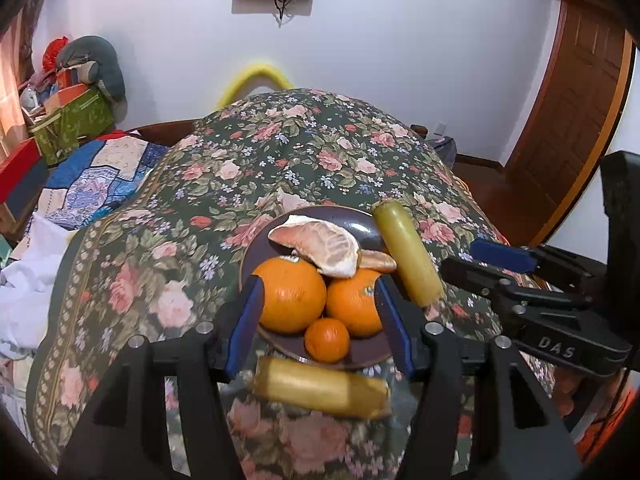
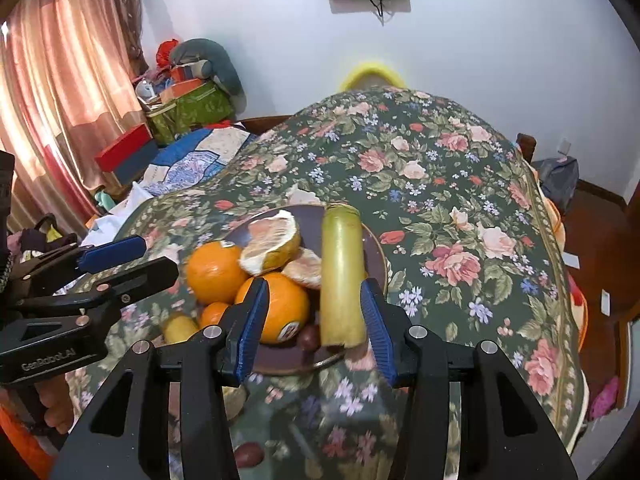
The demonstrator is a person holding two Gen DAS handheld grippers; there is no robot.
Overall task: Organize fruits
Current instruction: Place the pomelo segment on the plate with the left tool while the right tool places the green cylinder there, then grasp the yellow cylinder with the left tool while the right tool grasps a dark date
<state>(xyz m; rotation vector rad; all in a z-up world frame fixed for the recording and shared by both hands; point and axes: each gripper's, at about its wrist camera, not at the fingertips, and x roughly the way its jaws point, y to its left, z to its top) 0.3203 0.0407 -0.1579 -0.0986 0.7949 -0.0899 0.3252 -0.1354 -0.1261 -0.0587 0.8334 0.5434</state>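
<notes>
Blue fingers (image 1: 256, 320) flanking plated oranges (image 1: 292, 296)

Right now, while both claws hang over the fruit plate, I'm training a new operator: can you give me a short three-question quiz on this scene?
1. How many round orange fruits sit on the dark plate?
2. True or false: the peeled segments lie underneath those fruits.
3. One yellow-green stick rests across the plate. The other stick lies: A) on the plate, B) on the floral cloth in front of the plate, C) on the floor.
Key: 1 three; 2 false, they lie on top; 3 B.
</notes>
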